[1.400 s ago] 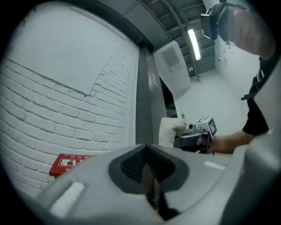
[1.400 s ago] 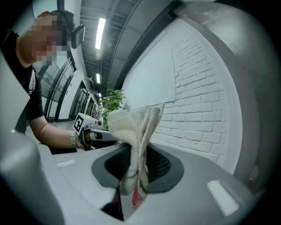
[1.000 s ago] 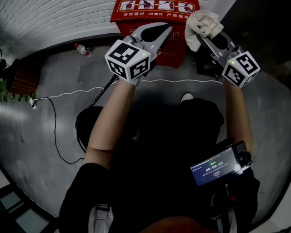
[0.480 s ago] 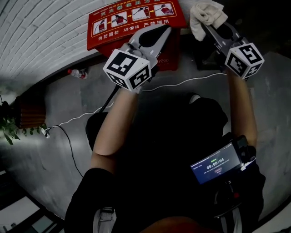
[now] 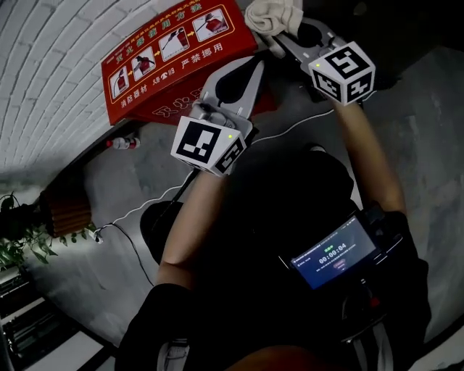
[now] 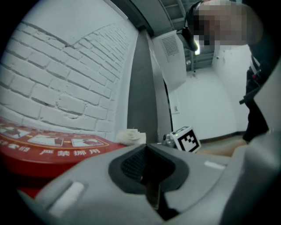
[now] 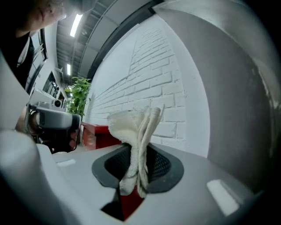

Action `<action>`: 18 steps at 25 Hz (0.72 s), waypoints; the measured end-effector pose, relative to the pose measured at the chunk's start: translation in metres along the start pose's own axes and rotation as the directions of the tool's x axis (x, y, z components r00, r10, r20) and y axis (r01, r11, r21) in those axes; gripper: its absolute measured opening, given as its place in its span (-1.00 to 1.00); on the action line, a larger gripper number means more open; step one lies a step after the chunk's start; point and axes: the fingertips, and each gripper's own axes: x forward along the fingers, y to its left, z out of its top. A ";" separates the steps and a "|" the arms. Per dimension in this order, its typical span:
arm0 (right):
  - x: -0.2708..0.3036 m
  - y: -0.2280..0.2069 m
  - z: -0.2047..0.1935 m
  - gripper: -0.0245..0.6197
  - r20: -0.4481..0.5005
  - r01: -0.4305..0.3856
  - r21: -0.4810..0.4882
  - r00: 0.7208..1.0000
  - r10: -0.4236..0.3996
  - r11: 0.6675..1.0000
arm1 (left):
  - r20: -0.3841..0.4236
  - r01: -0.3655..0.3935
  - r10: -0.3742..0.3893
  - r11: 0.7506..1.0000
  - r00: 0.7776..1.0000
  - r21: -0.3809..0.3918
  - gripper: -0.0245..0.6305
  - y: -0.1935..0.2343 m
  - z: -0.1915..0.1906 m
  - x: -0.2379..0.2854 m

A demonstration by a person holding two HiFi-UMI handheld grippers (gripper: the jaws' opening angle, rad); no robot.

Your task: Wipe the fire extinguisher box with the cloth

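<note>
Right, the red fire extinguisher box (image 5: 174, 58) sits upper left in the head view, its long axis slanting up-right along the brick wall (image 5: 51, 43). The cloth (image 5: 274, 16) is at the box's upper-right end, pinched in the nearer right gripper (image 5: 284, 35). The left gripper (image 5: 254, 69), clenched on nothing, is by the box's near edge. Likely sweep room runs down-left along the lid.

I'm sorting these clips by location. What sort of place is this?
Probably an indoor common area of a commercial or industrial building. A red fire extinguisher box stands against a white-painted brick wall on a grey concrete floor, with strip lights overhead.
</note>
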 end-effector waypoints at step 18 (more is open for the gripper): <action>0.044 0.018 -0.046 -0.69 -0.045 -0.100 -0.166 0.995 0.094 0.981 | -0.103 -0.130 0.129 0.992 0.986 0.000 -0.92 0.011 -0.070 -0.003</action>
